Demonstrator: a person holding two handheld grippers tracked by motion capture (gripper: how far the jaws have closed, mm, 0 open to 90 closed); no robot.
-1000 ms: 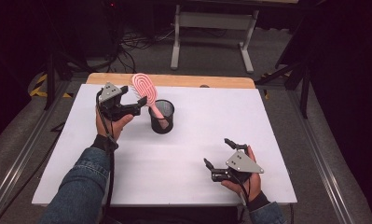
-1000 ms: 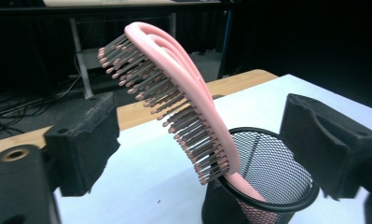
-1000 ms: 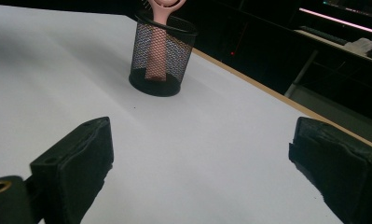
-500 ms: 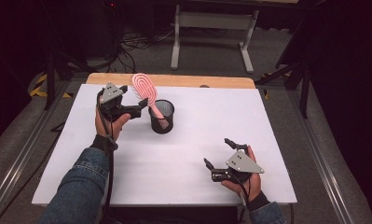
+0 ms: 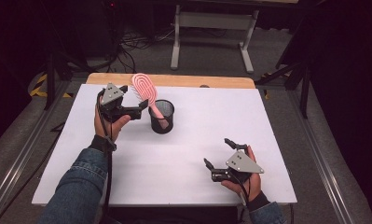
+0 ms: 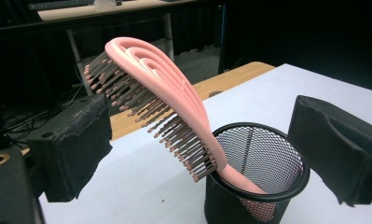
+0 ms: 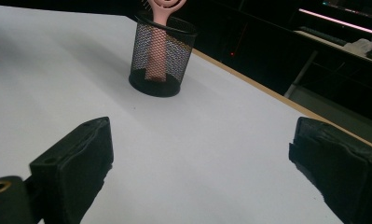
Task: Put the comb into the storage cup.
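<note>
High view: white table point(image 5: 183, 154), nothing moved since the earlier frames.
Black mesh cup point(image 5: 161, 116) holds pink hairbrush point(image 5: 146, 93) tilted left; left gripper point(image 5: 138, 105) beside it, right gripper point(image 5: 218, 156) near front edge, both spread apart, unchanged.

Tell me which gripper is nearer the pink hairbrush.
Left. The left gripper sits open right beside the pink hairbrush standing in the mesh cup; the right gripper rests open far off, near the table's front edge.

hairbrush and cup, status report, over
Left gripper open beside the pink hairbrush. Brush stands handle-down in the black mesh cup. Right gripper open, apart. Nothing in the way.
</note>
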